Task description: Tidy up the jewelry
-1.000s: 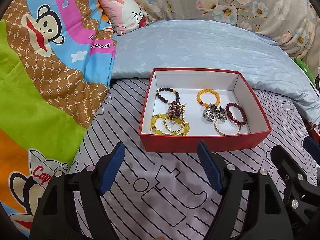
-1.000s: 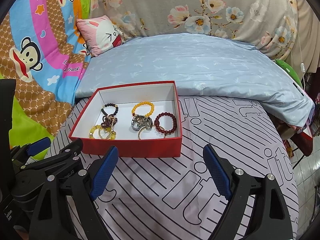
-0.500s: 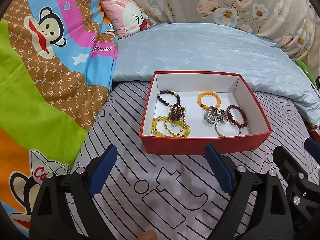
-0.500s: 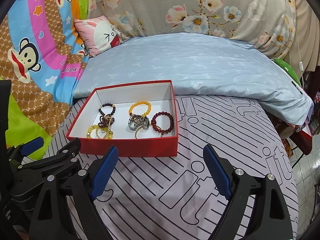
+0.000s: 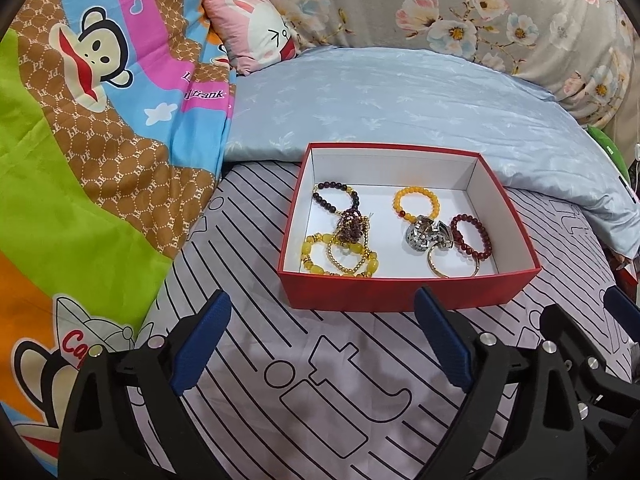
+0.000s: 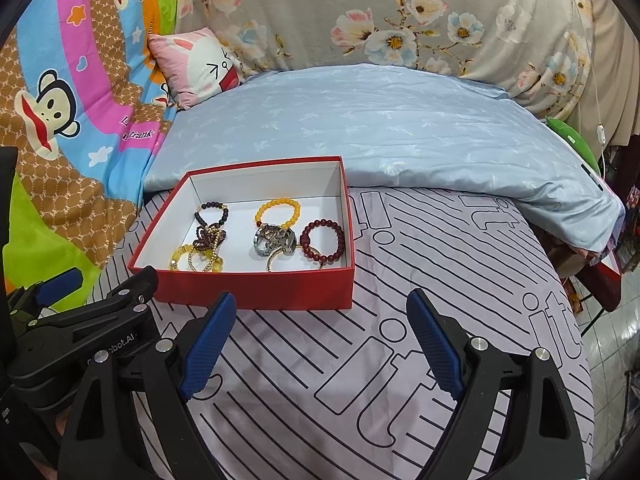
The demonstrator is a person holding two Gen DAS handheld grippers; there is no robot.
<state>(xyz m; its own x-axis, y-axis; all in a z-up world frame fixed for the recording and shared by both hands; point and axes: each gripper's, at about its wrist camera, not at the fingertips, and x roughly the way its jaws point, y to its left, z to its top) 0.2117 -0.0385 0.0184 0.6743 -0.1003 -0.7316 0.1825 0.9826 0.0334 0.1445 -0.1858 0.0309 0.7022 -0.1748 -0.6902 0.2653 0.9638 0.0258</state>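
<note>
One red box (image 5: 408, 290) was counted on the bed (image 5: 280, 360). Seven pieces of jewelry were counted inside it: five bead bracelets, namely one dark (image 5: 335, 197), one orange (image 5: 416, 203), one dark red (image 5: 471, 237), one yellow (image 5: 316, 254) and one of small gold beads (image 5: 347, 258); one thin bangle (image 5: 452, 266); and one silver watch (image 5: 427, 236). One tangled maroon cluster (image 5: 352, 226) was also counted, though its kind could not be told. Two grippers were counted, left (image 5: 320, 344) and right (image 6: 320, 344), with two blue-padded fingers each. One pink cushion (image 5: 256, 36) was counted.
</note>
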